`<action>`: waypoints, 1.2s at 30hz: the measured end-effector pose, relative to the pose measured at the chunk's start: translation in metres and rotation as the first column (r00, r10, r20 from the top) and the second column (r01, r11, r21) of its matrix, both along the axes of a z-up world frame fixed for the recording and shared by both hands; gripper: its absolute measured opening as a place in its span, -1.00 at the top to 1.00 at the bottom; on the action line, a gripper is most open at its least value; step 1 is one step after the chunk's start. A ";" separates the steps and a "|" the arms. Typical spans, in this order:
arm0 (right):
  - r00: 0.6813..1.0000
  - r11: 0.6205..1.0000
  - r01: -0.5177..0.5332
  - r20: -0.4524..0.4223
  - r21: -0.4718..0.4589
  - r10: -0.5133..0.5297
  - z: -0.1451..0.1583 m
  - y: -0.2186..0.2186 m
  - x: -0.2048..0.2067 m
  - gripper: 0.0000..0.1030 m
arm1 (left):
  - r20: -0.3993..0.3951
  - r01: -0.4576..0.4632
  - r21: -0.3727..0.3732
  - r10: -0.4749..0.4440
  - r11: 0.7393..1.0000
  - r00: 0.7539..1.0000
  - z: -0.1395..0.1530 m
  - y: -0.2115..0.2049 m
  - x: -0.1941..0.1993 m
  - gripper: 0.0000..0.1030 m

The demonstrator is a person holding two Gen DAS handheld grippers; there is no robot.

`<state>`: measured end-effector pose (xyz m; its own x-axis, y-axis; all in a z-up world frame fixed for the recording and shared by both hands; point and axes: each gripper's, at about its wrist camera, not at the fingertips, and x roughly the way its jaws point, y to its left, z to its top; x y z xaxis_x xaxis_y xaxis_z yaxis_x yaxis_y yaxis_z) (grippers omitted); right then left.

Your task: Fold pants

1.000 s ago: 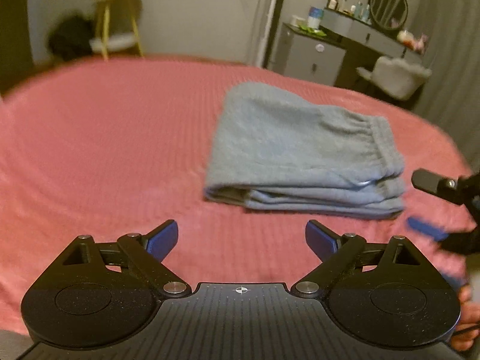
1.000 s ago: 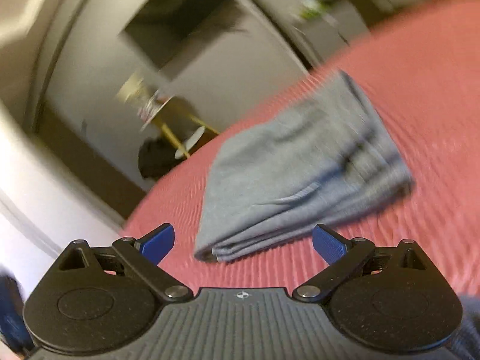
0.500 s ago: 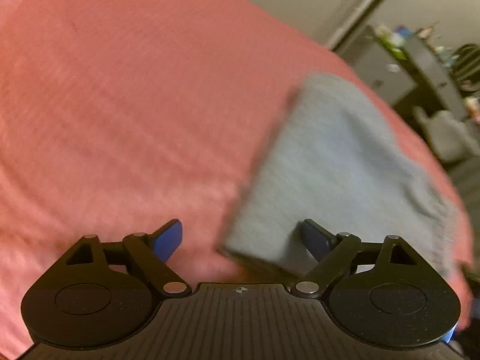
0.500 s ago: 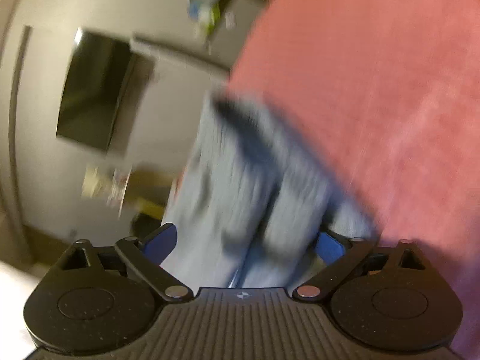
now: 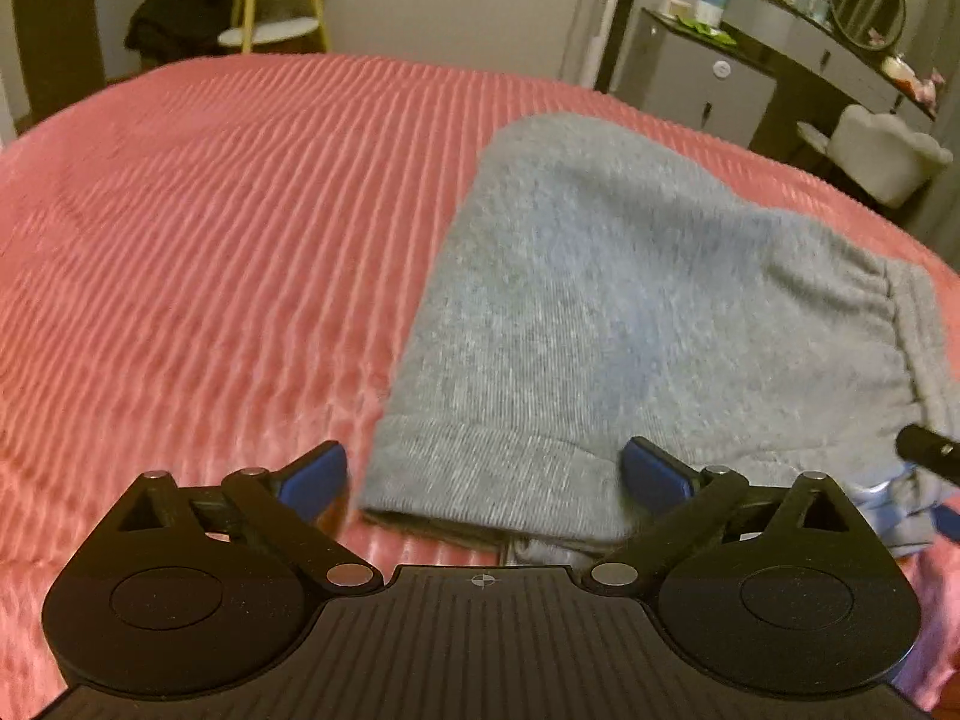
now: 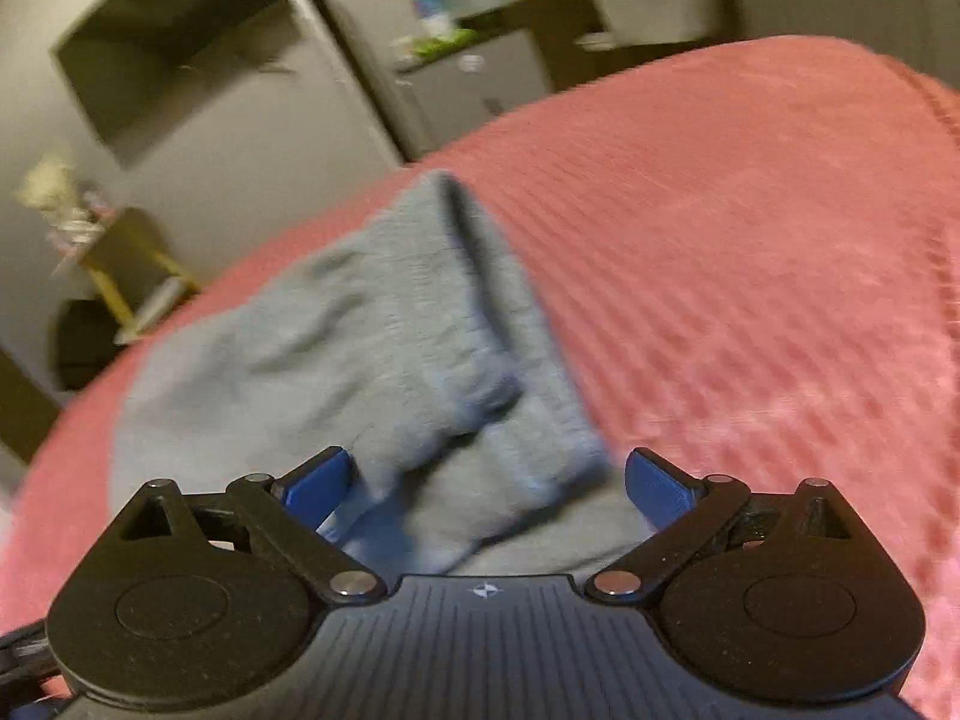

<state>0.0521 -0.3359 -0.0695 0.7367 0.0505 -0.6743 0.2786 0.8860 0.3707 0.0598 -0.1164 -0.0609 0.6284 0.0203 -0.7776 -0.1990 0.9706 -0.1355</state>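
Grey sweatpants (image 5: 630, 312) lie folded into a stack on the red ribbed bedspread (image 5: 210, 252). My left gripper (image 5: 483, 477) is open, with the cuff-end corner of the stack between its blue fingers. The waistband lies at the right. My right gripper (image 6: 489, 480) is open at the waistband end of the pants (image 6: 360, 360), with the near folded edge between its fingers. A tip of the right gripper shows at the right edge of the left wrist view (image 5: 927, 459).
The bedspread (image 6: 750, 270) stretches wide to the left and far side of the pants. Beyond the bed stand a grey dresser (image 5: 708, 84) with bottles and a round mirror, a white chair (image 5: 882, 150), and a yellow-legged stand (image 5: 270, 30).
Both grippers have moved in from in front of the pants and now straddle the near edges of the folded stack. Both stay open. The pants lie as before.
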 end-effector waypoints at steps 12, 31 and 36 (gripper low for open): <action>0.979 0.971 -0.186 -0.113 -0.149 0.170 0.018 0.042 -0.009 -0.92 | -0.029 0.170 0.220 -0.168 0.961 0.985 0.010 -0.009 -0.048 -0.96; 0.943 0.880 -0.329 -0.074 -0.342 0.323 0.046 0.104 -0.053 -0.92 | 0.025 0.180 0.118 -0.184 0.977 0.983 -0.014 0.016 -0.062 -0.96; 0.945 0.872 -0.324 -0.072 -0.367 0.320 0.043 0.109 -0.051 -0.92 | 0.047 0.206 0.107 -0.212 0.973 0.976 -0.015 0.014 -0.063 -0.96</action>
